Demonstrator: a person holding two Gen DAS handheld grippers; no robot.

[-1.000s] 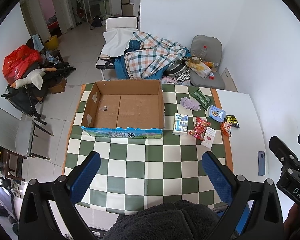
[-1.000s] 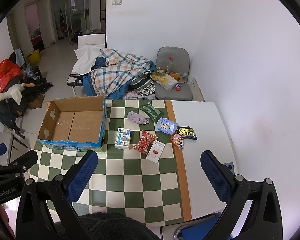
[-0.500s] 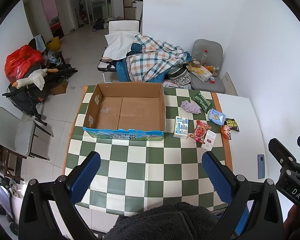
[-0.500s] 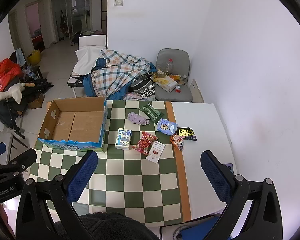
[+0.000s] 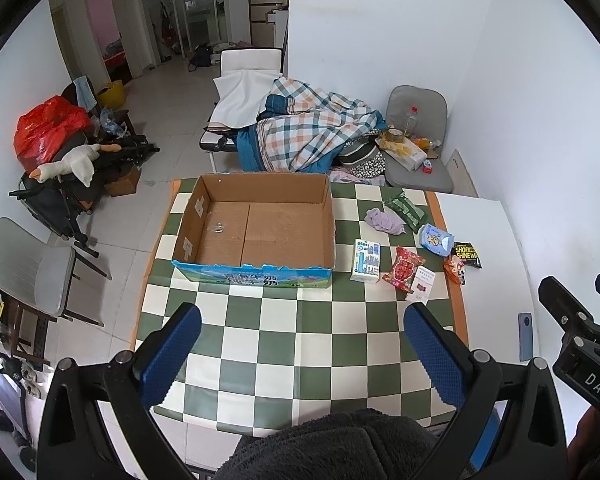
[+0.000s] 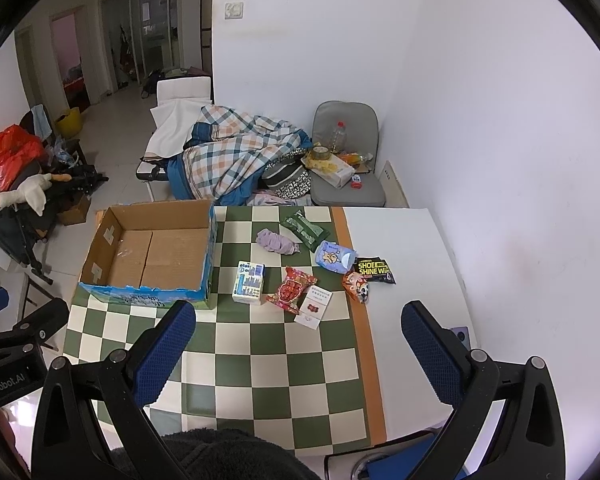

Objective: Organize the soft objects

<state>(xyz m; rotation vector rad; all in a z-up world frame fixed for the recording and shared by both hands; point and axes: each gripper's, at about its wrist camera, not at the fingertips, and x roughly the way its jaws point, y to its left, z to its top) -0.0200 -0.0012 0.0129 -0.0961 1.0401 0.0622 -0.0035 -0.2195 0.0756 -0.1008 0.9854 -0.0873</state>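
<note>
An open, empty cardboard box sits on the left of a green-and-white checkered table. To its right lie a crumpled purple cloth, a green packet, a blue-and-white tissue pack, a white-and-blue carton, a red snack bag, a white card pack, a small orange bag and a black shoe-wipe packet. My left gripper and right gripper are open and empty, high above the table's near edge.
A phone lies on the white strip at the table's right. Behind the table stand a cot with a plaid blanket and a grey chair holding clutter. A grey chair and a loaded cart stand left.
Both grippers have risen and drawn back a little, so the table and room look smaller. Nothing on the table has moved.
</note>
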